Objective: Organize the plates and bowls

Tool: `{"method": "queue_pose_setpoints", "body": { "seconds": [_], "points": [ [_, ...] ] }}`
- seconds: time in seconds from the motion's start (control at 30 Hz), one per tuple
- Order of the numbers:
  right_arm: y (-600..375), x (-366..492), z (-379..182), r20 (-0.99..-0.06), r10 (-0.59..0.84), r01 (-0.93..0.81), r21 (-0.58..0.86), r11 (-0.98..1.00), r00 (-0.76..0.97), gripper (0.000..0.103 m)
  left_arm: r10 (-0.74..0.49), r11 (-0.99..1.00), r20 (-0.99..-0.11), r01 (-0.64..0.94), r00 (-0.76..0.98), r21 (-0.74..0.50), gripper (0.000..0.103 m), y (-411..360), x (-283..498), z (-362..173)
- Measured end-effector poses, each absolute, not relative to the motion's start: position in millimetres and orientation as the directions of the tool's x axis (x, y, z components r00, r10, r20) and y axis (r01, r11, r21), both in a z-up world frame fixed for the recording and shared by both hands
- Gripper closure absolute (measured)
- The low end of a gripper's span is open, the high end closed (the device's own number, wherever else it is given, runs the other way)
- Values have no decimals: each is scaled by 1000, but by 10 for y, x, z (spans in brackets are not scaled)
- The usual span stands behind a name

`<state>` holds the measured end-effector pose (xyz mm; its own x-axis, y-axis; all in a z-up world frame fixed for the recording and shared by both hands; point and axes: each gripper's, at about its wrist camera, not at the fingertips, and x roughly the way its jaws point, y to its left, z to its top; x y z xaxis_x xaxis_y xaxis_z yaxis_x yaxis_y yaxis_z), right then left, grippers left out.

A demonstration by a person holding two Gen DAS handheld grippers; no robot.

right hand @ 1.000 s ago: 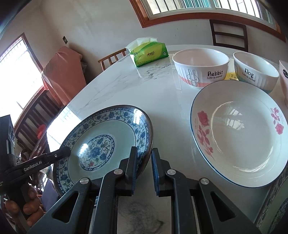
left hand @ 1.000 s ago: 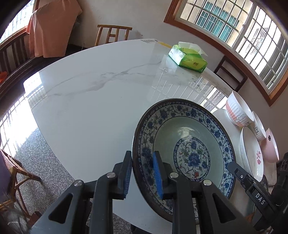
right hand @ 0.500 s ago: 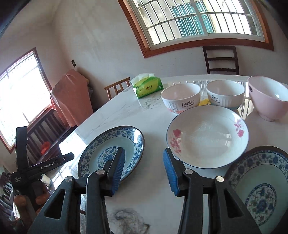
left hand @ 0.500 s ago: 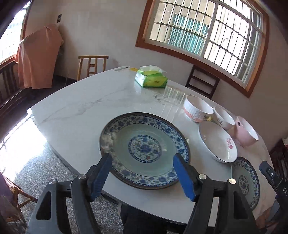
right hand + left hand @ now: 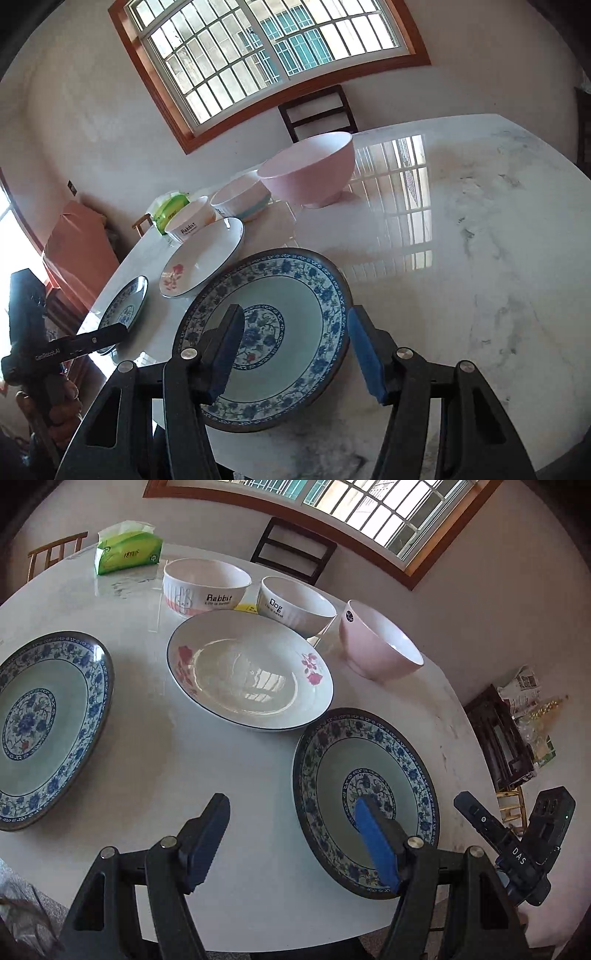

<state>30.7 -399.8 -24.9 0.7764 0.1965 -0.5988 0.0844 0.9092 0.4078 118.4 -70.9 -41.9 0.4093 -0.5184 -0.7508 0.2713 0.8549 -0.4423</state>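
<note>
Both grippers hover above the tabletop [image 5: 258,797] with nothing held. The left gripper [image 5: 291,838] is spread; the right gripper [image 5: 295,354] is opening, straddling the near blue-patterned plate [image 5: 291,314], probably for stacking. Rose plate [image 5: 251,672], second blue plate [image 5: 44,723] and three bowls [image 5: 205,587] lie apart.

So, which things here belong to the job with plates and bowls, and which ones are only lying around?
For the job:
- two blue patterned plates
- rose plate
- Rabbit bowl
- Dog bowl
- pink bowl

Just lying about:
- green tissue pack
- small yellow item between the bowls
</note>
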Motion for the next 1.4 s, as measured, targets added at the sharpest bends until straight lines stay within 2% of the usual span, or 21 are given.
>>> {"method": "queue_pose_setpoints", "body": {
  "seconds": [0.47, 0.77, 1.0, 1.03, 1.07, 1.1, 1.13, 1.2, 1.33, 1.4],
  "points": [
    [-4348, 475, -586, -619, 289, 79, 496, 865, 730, 47, -490, 871, -800, 228, 347, -435, 31, -919, 1314, -613],
    [-4342, 564, -658, -635, 345, 60, 526, 848, 691, 47, -411, 905, -857, 253, 312, -342, 33, -1075, 1348, -644],
    [-4322, 681, -703, -669, 365, 68, 527, 847, 647, 47, -379, 900, -872, 345, 311, -269, 33, -1315, 1264, -653],
    [-4316, 703, -703, -671, 370, 67, 530, 845, 643, 47, -369, 901, -873, 351, 319, -253, 33, -1342, 1240, -653],
    [-4309, 724, -707, -671, 377, 62, 533, 844, 638, 47, -368, 899, -872, 363, 323, -244, 49, -1369, 1213, -647],
    [-4297, 742, -708, -671, 383, 57, 535, 843, 635, 48, -319, 917, -881, 350, 350, -192, 62, -1396, 1201, -647],
    [-4279, 758, -710, -675, 385, 54, 532, 845, 630, 57, -286, 929, -880, 333, 379, -158, 67, -1396, 1191, -639],
    [-4229, 781, -737, -689, 394, 46, 526, 849, 608, 70, -304, 934, -875, 301, 377, -195, 72, -1324, 1210, -637],
    [-4219, 746, -734, -712, 332, 71, 472, 879, 619, 85, -344, 924, -869, 291, 356, -246, 74, -1229, 1219, -639],
    [-4258, 718, -742, -706, 338, 73, 482, 873, 622, 87, -339, 926, -868, 293, 362, -240, 75, -1200, 1178, -642]
  ]
}}
